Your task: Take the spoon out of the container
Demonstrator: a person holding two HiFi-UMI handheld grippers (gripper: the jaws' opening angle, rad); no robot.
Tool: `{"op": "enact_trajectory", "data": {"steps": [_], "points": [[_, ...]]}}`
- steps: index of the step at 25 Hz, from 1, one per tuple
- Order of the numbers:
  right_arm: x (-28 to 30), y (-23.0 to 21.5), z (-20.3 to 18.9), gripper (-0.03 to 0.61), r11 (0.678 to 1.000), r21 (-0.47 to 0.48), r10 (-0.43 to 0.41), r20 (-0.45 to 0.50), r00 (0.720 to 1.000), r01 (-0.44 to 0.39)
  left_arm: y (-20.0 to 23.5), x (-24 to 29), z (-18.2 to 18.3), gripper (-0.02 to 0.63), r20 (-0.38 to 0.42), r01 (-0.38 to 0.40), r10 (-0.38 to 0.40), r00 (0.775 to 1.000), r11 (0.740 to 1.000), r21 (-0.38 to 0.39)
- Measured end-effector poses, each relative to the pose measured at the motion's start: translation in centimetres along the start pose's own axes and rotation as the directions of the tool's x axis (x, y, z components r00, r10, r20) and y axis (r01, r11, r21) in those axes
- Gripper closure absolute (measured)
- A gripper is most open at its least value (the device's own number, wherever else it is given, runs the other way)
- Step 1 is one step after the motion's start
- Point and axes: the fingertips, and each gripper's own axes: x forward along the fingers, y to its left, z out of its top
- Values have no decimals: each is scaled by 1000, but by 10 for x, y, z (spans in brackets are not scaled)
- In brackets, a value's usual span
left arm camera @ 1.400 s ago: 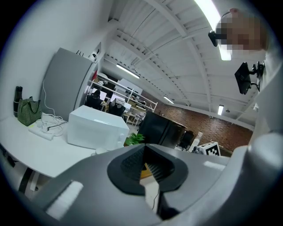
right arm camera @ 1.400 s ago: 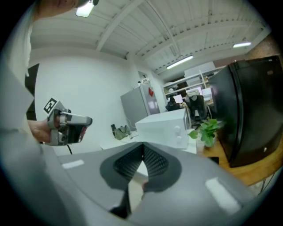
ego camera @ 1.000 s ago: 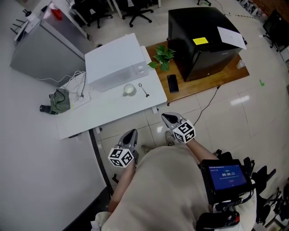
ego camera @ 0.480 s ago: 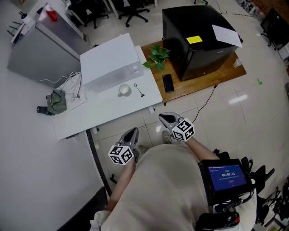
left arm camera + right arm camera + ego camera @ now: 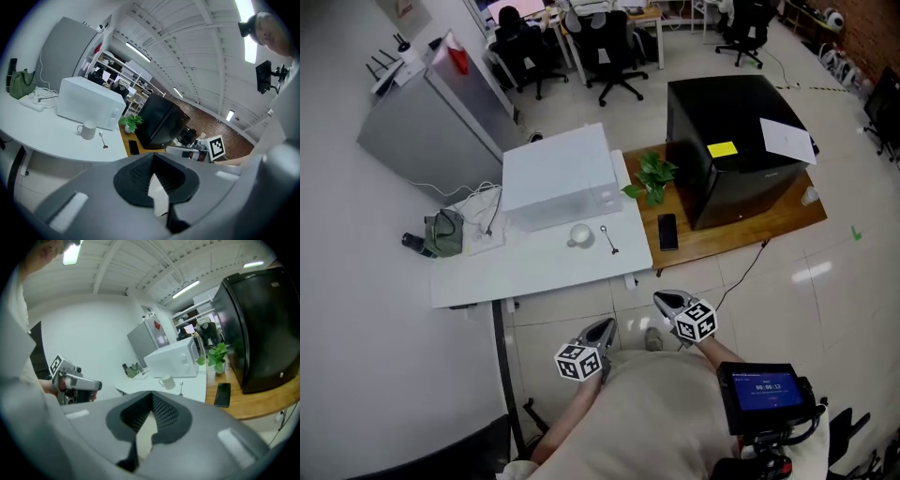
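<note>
A white mug (image 5: 580, 234) stands on the white table (image 5: 534, 270), and a metal spoon (image 5: 608, 239) lies flat on the tabletop just right of it, outside the mug. Both show far off in the left gripper view, the mug (image 5: 87, 130) and the spoon (image 5: 102, 139), and in the right gripper view, the mug (image 5: 165, 381) and the spoon (image 5: 181, 386). My left gripper (image 5: 605, 326) and right gripper (image 5: 661, 300) are held close to my body, well short of the table. Both are shut with nothing between their tips.
A white microwave (image 5: 558, 178) sits behind the mug. To the right, a low wooden table (image 5: 769, 223) carries a potted plant (image 5: 652, 178), a black phone (image 5: 667, 231) and a black cabinet (image 5: 736, 150). A green bag (image 5: 445, 232) and cables lie at the table's left end. Tiled floor separates me from the table.
The head view has pulled back and tilted up, so the table sits farther off and more of the room shows. Both grippers stay shut near my body. Mug and spoon have not moved.
</note>
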Motion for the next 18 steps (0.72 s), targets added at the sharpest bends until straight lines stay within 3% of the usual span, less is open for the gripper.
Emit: {"op": "enact_trajectory", "data": {"steps": [9,14,18], "points": [[0,14,-10,577,997,-6,83,-46,996,-83,-18,13,-25,611,-106,36,-37,994,999,-17],[-3,15,-7,577,992,10,125,-28,992,-125,-38,33,-35,612,-192,116,-120,974,993,-32],[-12,19,4,577,988,12,157,-1,988,-157,-46,40,-32,612,-232,134,-131,964,991,-2]]}}
